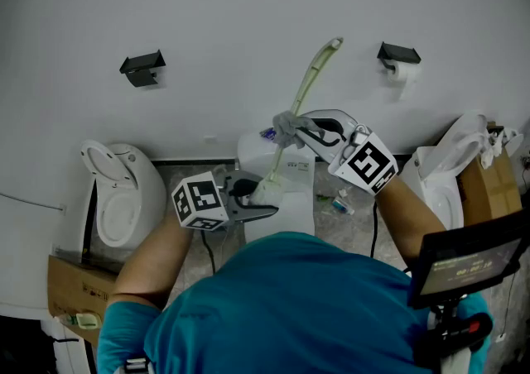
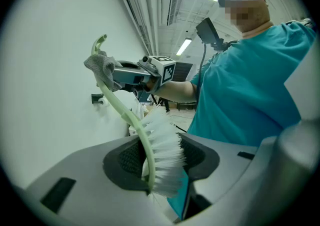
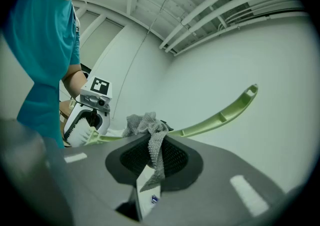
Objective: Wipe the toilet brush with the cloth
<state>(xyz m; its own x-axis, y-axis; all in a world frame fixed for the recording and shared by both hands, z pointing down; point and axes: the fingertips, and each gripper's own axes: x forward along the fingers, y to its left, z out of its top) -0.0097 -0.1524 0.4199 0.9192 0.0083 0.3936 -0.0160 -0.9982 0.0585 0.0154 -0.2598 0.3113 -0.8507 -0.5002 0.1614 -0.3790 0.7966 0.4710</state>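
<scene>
The toilet brush has a pale green curved handle (image 1: 308, 83) and white bristles (image 1: 267, 192). My left gripper (image 1: 252, 200) is shut on the brush at its head; in the left gripper view the bristles (image 2: 166, 152) sit between the pads of the left gripper (image 2: 162, 164) and the handle (image 2: 120, 104) rises up and left. My right gripper (image 1: 305, 129) is shut on a grey cloth (image 1: 286, 125) that wraps the handle about halfway up. In the right gripper view the cloth (image 3: 150, 132) hangs between the jaws of the right gripper (image 3: 155, 159), across the handle (image 3: 220, 118).
A white wall is close ahead, with a black holder (image 1: 142, 67) and a toilet-paper holder (image 1: 398, 58). Toilets stand at left (image 1: 124, 198), middle (image 1: 286, 170) and right (image 1: 451, 170). Cardboard boxes (image 1: 490, 184) (image 1: 79, 285), a small bottle (image 1: 341, 202) and a screen (image 1: 470, 261) are nearby.
</scene>
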